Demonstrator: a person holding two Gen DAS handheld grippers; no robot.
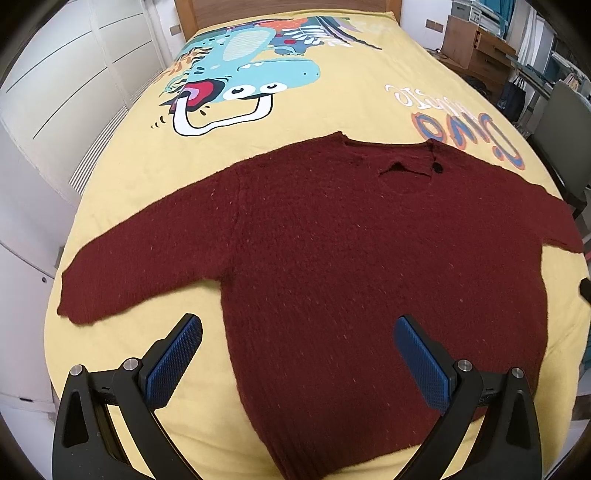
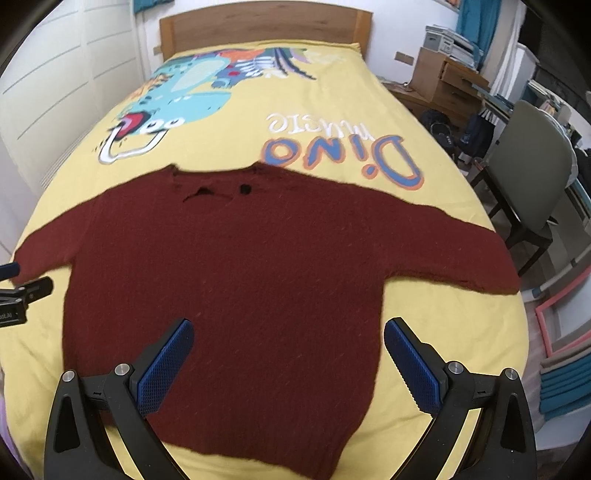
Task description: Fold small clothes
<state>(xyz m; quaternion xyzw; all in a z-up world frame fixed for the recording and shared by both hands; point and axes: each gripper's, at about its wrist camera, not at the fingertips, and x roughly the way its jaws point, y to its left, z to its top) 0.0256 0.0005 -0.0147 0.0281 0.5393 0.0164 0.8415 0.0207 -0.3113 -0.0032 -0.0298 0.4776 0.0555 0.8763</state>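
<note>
Left gripper (image 1: 297, 334): jaws spread wide, nothing between the blue pads (image 1: 173, 363), not pinching anything. It hangs above the near hem area of the sweater (image 1: 332, 251); left pad is over bare yellow bedspread (image 1: 122, 184) just beside the sweater's side edge, right pad over the knit. Can't tell if either pad actually touches the fabric.

Right gripper (image 2: 288, 332): also wide open, empty, both pads over the sweater's lower body, right one near the side edge. Contact w/ fabric can't be judged. At the far left edge of the right view, part of the left gripper shows as a black clamp w/ a blue tip, near the cuff of the sweater's sleeve.

Sweater: dark red knit, laid flat in the near half of the bed, neck pointing toward the headboard (image 2: 258, 22), both sleeves stretched out to the sides & angled slightly down. Small dark button (image 2: 245, 189) by the neckline.

Surface & room, L to R: white wardrobe doors (image 1: 55, 92) along the left wall; bed w/ yellow cover printed w/ a teal dinosaur (image 1: 258, 70) & "Dino music" lettering (image 2: 343, 151); wooden headboard at the far end; wooden desk (image 2: 443, 81) w/ drawers, dark bags on the floor, green-backed chair (image 2: 532, 162) on the right. Right view is a bit blurred.
</note>
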